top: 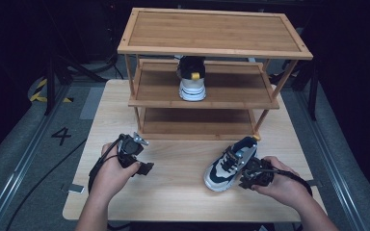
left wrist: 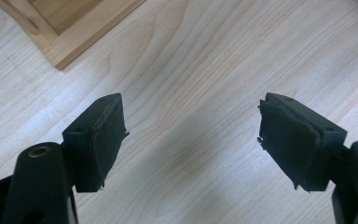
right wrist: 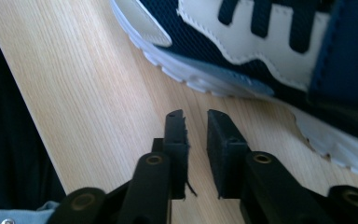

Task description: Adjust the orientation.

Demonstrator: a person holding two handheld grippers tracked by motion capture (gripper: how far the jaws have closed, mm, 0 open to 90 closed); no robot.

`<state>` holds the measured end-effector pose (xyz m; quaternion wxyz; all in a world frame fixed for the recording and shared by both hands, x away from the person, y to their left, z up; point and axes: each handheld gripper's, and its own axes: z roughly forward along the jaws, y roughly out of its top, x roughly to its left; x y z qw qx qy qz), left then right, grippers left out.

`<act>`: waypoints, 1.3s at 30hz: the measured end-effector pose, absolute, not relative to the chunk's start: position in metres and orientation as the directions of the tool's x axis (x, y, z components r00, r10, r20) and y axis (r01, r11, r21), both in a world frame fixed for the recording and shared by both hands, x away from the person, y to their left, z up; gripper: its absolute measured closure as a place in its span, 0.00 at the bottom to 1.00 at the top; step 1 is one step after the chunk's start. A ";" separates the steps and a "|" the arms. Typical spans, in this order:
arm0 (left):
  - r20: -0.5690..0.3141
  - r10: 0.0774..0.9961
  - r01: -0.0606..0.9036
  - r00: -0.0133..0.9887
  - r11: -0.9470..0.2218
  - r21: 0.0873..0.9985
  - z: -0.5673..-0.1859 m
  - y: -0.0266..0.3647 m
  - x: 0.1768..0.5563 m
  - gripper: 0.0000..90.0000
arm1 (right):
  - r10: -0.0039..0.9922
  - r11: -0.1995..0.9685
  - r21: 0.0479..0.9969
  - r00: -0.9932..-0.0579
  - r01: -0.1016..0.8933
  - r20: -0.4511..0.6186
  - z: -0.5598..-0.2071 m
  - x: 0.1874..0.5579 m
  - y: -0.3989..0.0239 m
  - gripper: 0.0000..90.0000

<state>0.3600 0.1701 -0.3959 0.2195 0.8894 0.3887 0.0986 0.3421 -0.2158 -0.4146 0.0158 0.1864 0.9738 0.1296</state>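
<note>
Two sneakers are in play: one sneaker [top: 231,164] lies on the tabletop [top: 173,183] at your right, toe toward you and heel toward the rack, and a second sneaker [top: 191,79] stands on the middle shelf [top: 236,91] of the bamboo shoe rack [top: 212,33] at the far side of the tabletop

Your right gripper [top: 250,177] sits just beside the near sneaker, at its right flank close to the laces. In the right gripper view its jaws are nearly together, with a narrow gap between the pads and nothing in that gap; the sneaker's white sole [right wrist: 205,79] and dark blue mesh [right wrist: 200,37] lie just ahead of the tips, apart from them. You are not pinching the shoe

Your left gripper [top: 142,166] hangs over the bare wood at the left, well apart from the near sneaker. In the left gripper view its jaws are spread wide, the worn black pads [left wrist: 107,135] facing each other over plain tabletop with nothing between them, and a corner of the rack's bottom frame [left wrist: 74,42] shows at the upper left
</note>
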 end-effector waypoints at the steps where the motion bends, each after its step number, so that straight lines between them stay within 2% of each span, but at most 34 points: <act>1: 0.005 0.735 0.648 0.678 -0.601 0.467 -0.396 0.170 0.360 0.26 | 0.367 0.897 0.258 -0.930 0.359 0.018 -0.415 0.342 -0.216 0.89; 4: -0.002 0.741 0.658 0.671 -0.594 0.463 -0.398 0.173 0.359 0.25 | 0.365 0.893 0.279 -0.931 0.352 0.006 -0.416 0.342 -0.208 0.92; 14: -0.009 0.744 0.661 0.669 -0.589 0.465 -0.399 0.174 0.358 0.24 | 0.372 0.888 0.307 -0.927 0.341 -0.044 -0.420 0.346 -0.191 0.95; 19: -0.010 0.739 0.659 0.673 -0.594 0.462 -0.399 0.173 0.360 0.24 | 0.391 0.876 0.351 -0.913 0.329 -0.120 -0.425 0.347 -0.177 0.91; 20: -0.010 0.738 0.657 0.675 -0.595 0.463 -0.399 0.172 0.360 0.24 | 0.409 0.872 0.365 -0.896 0.327 -0.173 -0.429 0.349 -0.172 0.89; 25: -0.014 0.738 0.660 0.675 -0.595 0.459 -0.399 0.172 0.360 0.24 | 0.430 0.858 0.393 -0.881 0.331 -0.197 -0.435 0.352 -0.165 0.82; 26: -0.012 0.737 0.657 0.676 -0.595 0.462 -0.399 0.172 0.360 0.24 | 0.418 0.865 0.383 -0.887 0.323 -0.196 -0.437 0.352 -0.163 0.77; 30: -0.014 0.738 0.658 0.675 -0.593 0.463 -0.400 0.174 0.360 0.23 | 0.410 0.852 0.411 -0.902 0.324 -0.138 -0.433 0.348 -0.166 0.74; 32: 0.001 0.746 0.660 0.666 -0.590 0.466 -0.401 0.176 0.361 0.19 | 0.404 0.845 0.425 -0.908 0.325 -0.109 -0.427 0.346 -0.168 0.72; 39: 0.005 0.769 0.687 0.640 -0.575 0.444 -0.405 0.184 0.362 0.19 | 0.410 0.809 0.486 -0.910 0.331 -0.063 -0.405 0.341 -0.178 0.70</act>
